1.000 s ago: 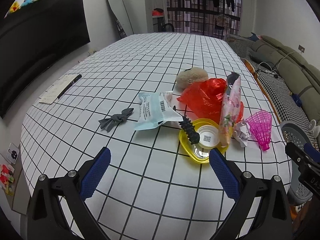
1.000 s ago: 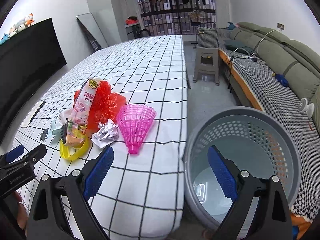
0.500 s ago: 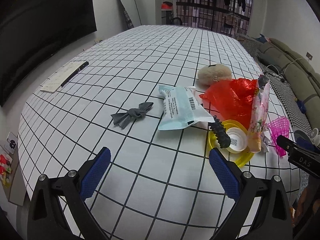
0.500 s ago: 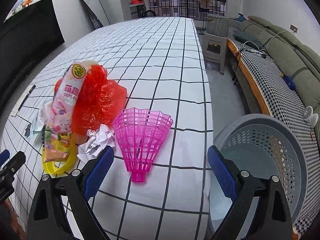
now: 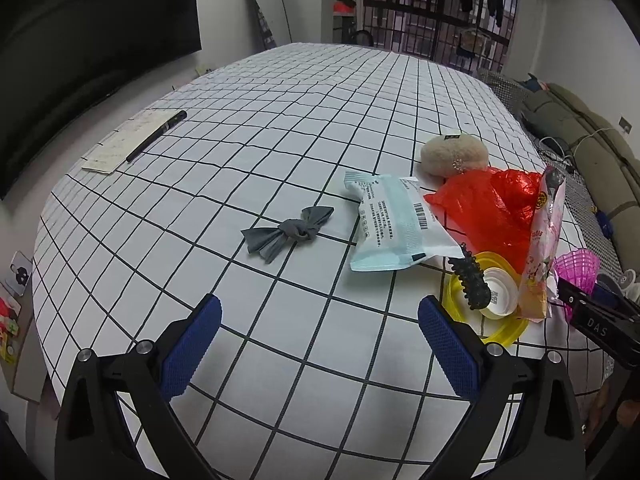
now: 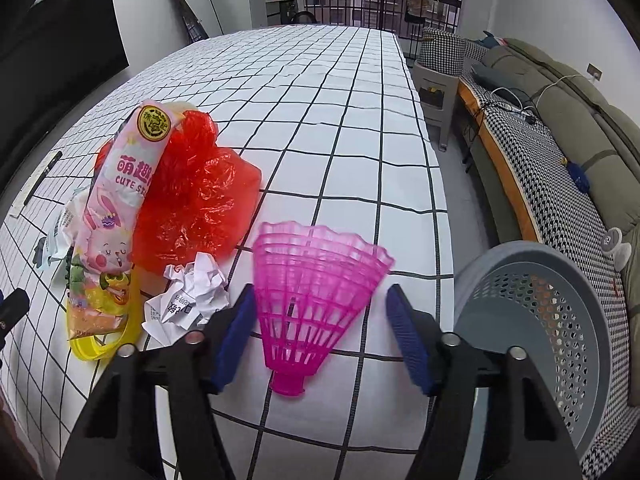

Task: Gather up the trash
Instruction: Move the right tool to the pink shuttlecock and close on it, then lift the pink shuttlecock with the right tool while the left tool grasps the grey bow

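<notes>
The right gripper [image 6: 320,336] is closing around the pink mesh cone [image 6: 316,292], which lies between its blue pads on the checked tablecloth [image 6: 320,120] near the table edge; the pads do not yet press on it. The left gripper [image 5: 320,348] stands released over bare cloth, nothing between its fingers. Crumpled paper [image 6: 188,296], a red plastic bag [image 6: 192,204] and a pink snack packet [image 6: 116,216] lie just left of the cone, with the grey basket [image 6: 532,320] on the floor to its right.

My view: grey laundry basket [image 6: 536,320] cut off by frame edge, bottom hidden behind my right claw arm. Yellow lid [image 6: 100,344] mostly buried under pink snack bag [image 6: 116,216]. Receipt print on crumpled paper [image 6: 188,296] unreadable.
</notes>
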Demonstrator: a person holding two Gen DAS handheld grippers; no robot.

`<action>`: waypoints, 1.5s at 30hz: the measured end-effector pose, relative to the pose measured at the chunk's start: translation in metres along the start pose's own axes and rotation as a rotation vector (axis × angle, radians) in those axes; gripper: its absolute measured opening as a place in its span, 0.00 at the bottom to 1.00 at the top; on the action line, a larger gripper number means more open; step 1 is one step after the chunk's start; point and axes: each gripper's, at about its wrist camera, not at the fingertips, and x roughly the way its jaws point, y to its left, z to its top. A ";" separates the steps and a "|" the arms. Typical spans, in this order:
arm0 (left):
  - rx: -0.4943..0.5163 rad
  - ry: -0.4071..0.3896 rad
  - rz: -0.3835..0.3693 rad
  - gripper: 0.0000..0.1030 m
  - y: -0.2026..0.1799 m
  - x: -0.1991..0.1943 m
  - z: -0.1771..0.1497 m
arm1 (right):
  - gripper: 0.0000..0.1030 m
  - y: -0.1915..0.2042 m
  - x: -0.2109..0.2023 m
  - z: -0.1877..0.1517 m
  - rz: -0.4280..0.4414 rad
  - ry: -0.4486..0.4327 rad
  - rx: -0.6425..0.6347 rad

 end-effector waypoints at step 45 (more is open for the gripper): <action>0.230 0.070 -0.154 0.54 0.033 0.076 0.051 | 0.46 -0.024 -0.052 -0.015 0.058 -0.055 0.117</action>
